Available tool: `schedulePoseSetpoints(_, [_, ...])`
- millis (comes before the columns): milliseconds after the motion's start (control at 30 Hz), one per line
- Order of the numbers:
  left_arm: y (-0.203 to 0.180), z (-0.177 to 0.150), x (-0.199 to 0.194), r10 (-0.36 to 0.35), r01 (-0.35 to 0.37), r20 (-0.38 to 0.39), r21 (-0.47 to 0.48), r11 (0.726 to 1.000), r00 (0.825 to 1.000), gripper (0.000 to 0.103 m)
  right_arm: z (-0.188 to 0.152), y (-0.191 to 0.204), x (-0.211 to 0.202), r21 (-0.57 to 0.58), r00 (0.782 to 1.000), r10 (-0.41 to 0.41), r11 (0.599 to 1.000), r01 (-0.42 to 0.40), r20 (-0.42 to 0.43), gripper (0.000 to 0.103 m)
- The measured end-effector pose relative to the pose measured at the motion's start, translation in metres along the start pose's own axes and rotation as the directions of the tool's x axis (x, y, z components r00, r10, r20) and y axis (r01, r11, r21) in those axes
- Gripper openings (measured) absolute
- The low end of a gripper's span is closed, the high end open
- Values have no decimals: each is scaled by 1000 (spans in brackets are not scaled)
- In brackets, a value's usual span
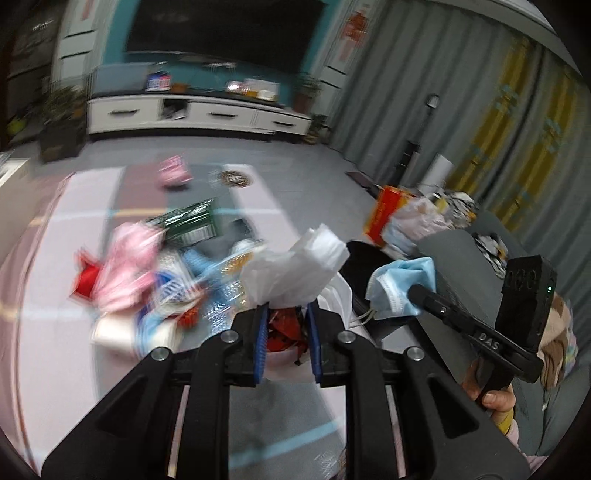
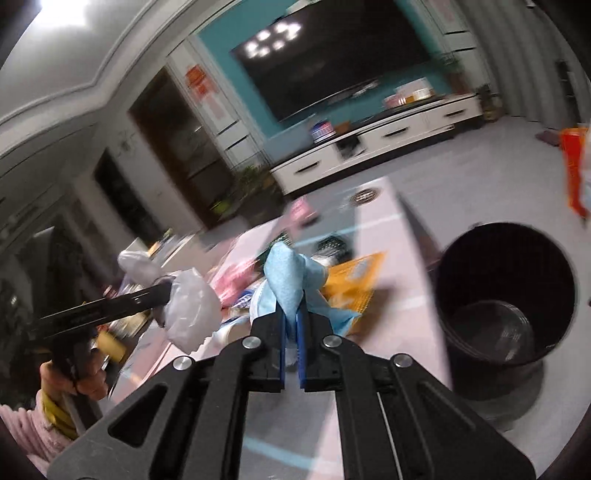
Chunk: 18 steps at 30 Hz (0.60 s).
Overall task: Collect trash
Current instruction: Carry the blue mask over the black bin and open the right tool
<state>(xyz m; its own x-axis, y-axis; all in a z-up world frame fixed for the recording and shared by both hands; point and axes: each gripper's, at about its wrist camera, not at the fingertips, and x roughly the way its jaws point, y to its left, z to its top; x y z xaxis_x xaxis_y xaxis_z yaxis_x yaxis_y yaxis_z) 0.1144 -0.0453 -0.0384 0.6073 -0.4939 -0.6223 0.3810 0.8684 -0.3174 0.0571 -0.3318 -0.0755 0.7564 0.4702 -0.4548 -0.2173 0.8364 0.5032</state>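
Right wrist view: right tool (image 2: 291, 321) pinches a blue face mask (image 2: 286, 284), lifted above the littered counter (image 2: 402, 325); left tool (image 1: 286, 314) clamps a white plastic bag (image 1: 295, 269). Next, probably, carry both over the black bin (image 2: 506, 291) and release.

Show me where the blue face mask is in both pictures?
Left wrist view: the blue face mask is right of centre, pinched in the right hand-held gripper.
Right wrist view: the mask is in the middle, sticking up between that gripper's fingers.
Shared landmark: the big dark TV on the teal wall.
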Motion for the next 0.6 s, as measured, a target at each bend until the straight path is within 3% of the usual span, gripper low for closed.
schedulePoseSetpoints(200, [-60, 38, 76, -81, 83, -39, 61, 995, 996, 21, 12, -55, -10, 67, 987, -147, 988, 143, 59, 6])
schedulePoseSetpoints(433, [-104, 50, 166, -112, 122, -134, 67, 990, 985, 23, 14, -114, -1, 122, 965, -262, 959, 257, 30, 7])
schedulePoseSetpoints(500, [-111, 50, 188, -101, 113, -154, 67, 991, 983, 29, 13, -130, 3, 135, 958, -287, 949, 283, 10, 8])
schedulePoseSetpoints(600, [-120, 48, 220, -82, 97, -174, 75, 992, 981, 55, 13, -150, 9, 155, 943, -332, 931, 331, -19, 19])
